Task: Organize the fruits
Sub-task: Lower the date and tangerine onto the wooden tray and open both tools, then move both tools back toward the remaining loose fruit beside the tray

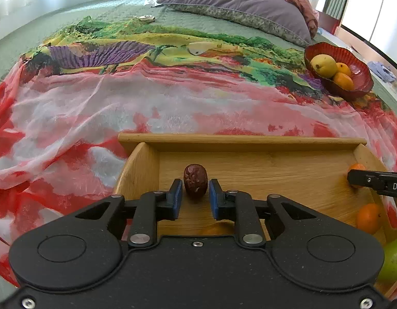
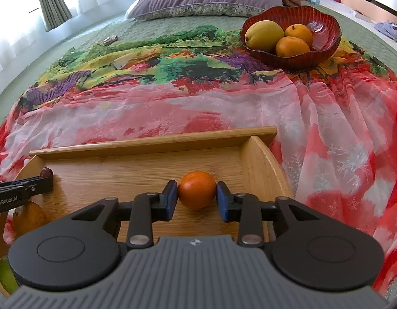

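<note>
Bed with a bright floral cloth [image 1: 95,108], wooden tray [image 1: 239,141] on it. My left gripper [image 1: 196,195] is released, small gaps around the red date [image 1: 195,180] on the tray floor. My right gripper [image 2: 196,195] is likewise loosened around an orange [image 2: 196,189] (not clamped). Red bowl [image 2: 324,49] of fruit sits farther back.

left claw [image 1: 196,195] angled downward, pads slightly apart, right claw [image 2: 196,197] angled downward, pads parted wider

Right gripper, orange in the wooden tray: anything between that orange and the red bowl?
Nothing visible. The orange sits between the right gripper's open jaws; beyond it are only the wooden tray's low far wall and bare floral cloth before the red bowl.
</note>
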